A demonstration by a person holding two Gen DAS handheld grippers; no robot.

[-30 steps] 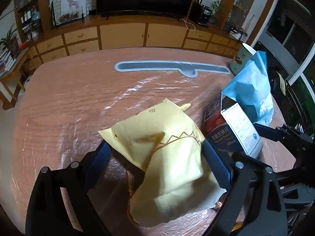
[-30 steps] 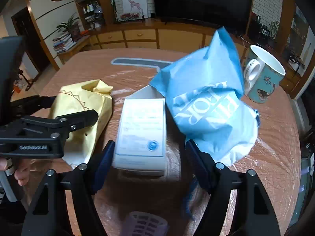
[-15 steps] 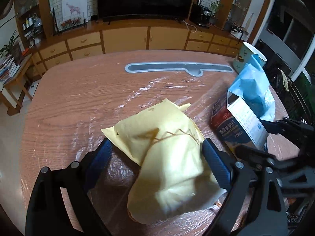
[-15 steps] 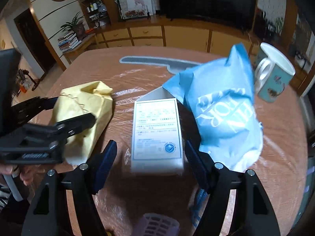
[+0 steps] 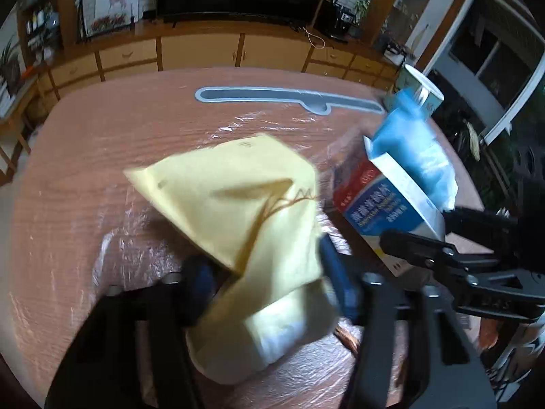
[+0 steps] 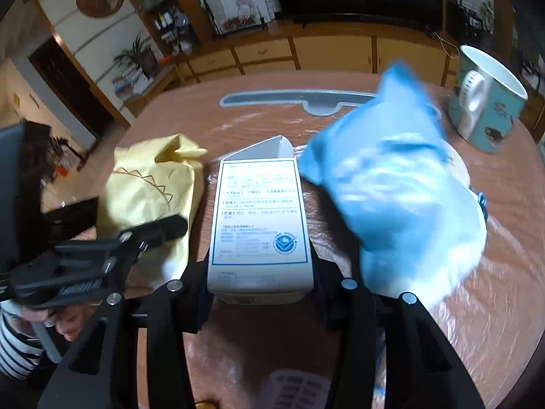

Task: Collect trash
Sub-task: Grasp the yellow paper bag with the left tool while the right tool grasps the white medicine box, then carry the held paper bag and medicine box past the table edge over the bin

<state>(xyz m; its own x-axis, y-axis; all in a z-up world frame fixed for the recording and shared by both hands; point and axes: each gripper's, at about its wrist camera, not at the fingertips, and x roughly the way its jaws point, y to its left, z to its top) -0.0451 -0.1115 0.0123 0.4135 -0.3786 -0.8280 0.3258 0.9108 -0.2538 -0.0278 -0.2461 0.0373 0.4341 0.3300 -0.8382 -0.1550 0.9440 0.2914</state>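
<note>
On the plastic-covered table (image 5: 85, 177), both claws closing on trash
The left gripper (image 5: 265, 272) pinches the crumpled yellow bag (image 5: 238, 197); the right gripper (image 6: 260, 289) squeezes the white carton (image 6: 260, 225), and the blue bag (image 6: 402, 201) lies loose beside it. The thin paper could slip free, or the carton crush, as they lift

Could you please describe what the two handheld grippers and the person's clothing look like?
Both grippers are matte black plastic frames with silver bolt heads at the joints. The left gripper has dark blue pads on its fingers. The right gripper is of the same build, its pads mostly hidden. In the right wrist view, a black-and-white striped sleeve shows at the lower left.
</note>
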